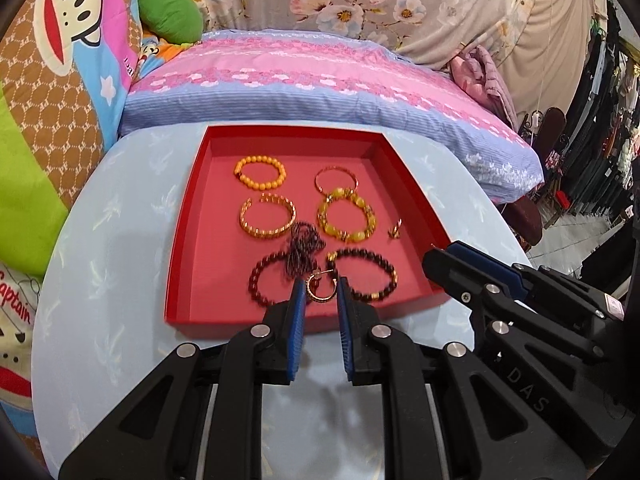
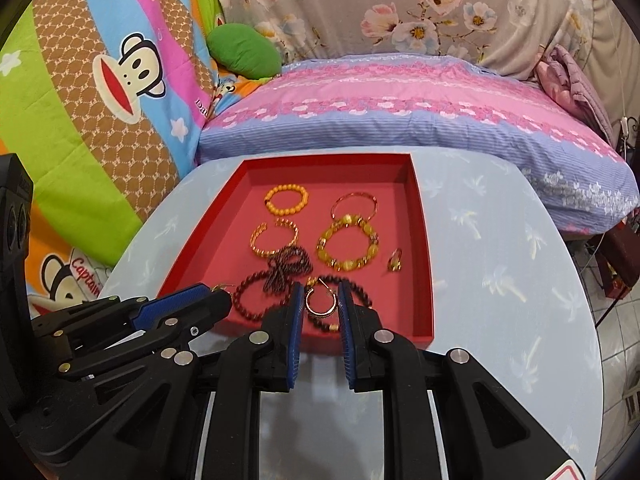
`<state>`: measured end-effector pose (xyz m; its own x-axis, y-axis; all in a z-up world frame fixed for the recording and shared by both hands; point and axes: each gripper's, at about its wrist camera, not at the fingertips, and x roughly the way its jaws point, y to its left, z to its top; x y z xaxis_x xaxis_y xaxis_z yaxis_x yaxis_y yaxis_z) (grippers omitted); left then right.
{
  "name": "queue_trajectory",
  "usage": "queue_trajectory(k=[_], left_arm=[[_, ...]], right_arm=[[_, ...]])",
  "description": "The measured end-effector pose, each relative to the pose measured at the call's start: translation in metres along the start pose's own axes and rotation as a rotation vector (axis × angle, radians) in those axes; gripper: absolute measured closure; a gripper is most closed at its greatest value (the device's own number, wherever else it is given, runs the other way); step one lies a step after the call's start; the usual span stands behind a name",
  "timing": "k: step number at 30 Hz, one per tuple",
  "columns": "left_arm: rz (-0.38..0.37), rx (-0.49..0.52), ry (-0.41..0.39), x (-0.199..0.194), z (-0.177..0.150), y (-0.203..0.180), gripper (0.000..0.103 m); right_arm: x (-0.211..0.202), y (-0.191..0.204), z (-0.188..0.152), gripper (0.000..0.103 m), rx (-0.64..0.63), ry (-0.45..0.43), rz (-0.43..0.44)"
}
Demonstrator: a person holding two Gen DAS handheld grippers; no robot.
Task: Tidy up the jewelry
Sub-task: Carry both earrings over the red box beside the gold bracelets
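Observation:
A red tray on the round table holds several bracelets, a dark bead necklace and a small gold ring. My left gripper is shut on a gold hoop earring over the tray's near edge. My right gripper is shut on a second gold hoop earring, also over the near edge. The right gripper also shows in the left wrist view, the left gripper in the right wrist view.
The table wears a pale blue cloth. A pink and blue pillow lies behind the tray. A green cushion and cartoon bedding are at the left. A clothes rack stands at the far right.

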<state>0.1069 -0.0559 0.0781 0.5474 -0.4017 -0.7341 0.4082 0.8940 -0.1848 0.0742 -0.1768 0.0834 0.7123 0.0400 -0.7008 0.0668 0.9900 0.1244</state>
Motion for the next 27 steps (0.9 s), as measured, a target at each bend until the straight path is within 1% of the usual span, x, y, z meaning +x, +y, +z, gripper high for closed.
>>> queue_trajectory(k=[6,13,21,27], left_arm=[[0.011,0.006,-0.002,0.02,0.023,0.002,0.087],[0.026,-0.002,0.013,0.046,0.038,0.011,0.087],[0.041,-0.019,0.046,0.074,0.046,0.023,0.087],[0.049,-0.023,0.063,0.087,0.049,0.026,0.087]], right_arm=[[0.02,-0.005,0.02,0.087,0.005,-0.005,-0.011],[0.049,-0.012,0.039,0.087,0.02,0.005,-0.02],[0.08,-0.015,0.046,0.087,0.024,0.036,-0.022],[0.094,-0.017,0.048,0.087,0.028,0.053,-0.026]])
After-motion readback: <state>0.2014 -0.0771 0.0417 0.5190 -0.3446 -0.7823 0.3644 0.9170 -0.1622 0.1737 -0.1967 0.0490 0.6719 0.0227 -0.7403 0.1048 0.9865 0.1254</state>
